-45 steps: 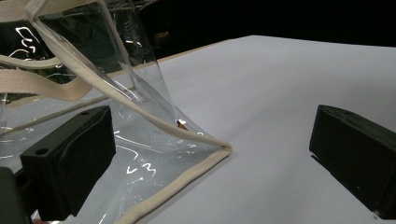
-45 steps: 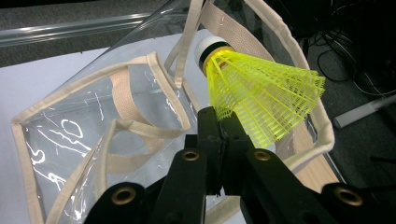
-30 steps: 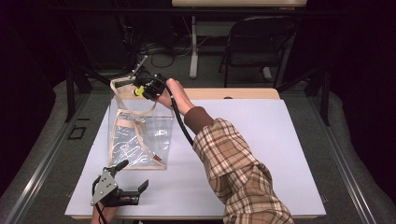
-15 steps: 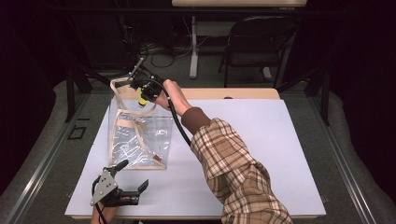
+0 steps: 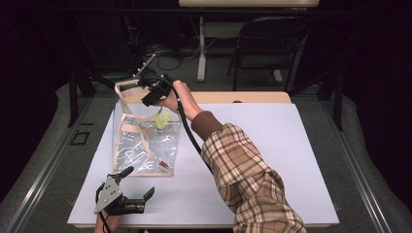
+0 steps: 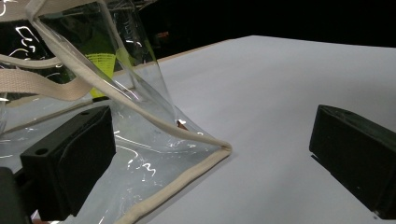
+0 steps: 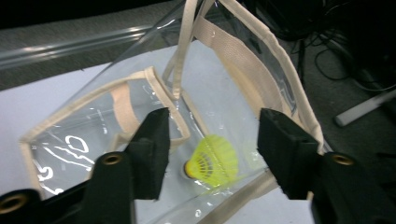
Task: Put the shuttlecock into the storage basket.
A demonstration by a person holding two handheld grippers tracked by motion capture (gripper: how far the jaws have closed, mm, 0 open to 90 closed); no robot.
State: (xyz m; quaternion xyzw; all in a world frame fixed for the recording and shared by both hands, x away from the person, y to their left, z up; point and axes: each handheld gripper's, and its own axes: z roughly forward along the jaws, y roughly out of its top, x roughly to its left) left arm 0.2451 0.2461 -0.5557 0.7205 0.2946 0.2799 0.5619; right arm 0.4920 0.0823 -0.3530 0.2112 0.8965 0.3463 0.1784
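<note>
The yellow shuttlecock [image 7: 214, 162], a ribbed plastic cone with a rounded nose, was inside the clear bag [image 5: 145, 145], seen through its open mouth; I could not tell whether it had reached the bottom. The bag was glossy, crinkled film edged with cream woven tape, with flat webbing handles, and stood upright on the white table [image 5: 272, 160] toward ten o'clock. My right gripper [image 5: 151, 94] hung over the bag's top edge at twelve o'clock; its jaws had just been opening and stood apart with nothing pinched, the shuttlecock below and between them. My left gripper [image 5: 138, 203] rested near the table's edge at seven o'clock, jaws wide and empty, one blunt black pad just beside the bag's taped bottom corner [image 6: 219, 150]. Through the film the shuttlecock showed there as a yellow blur, and the bag's top was cut off.
</note>
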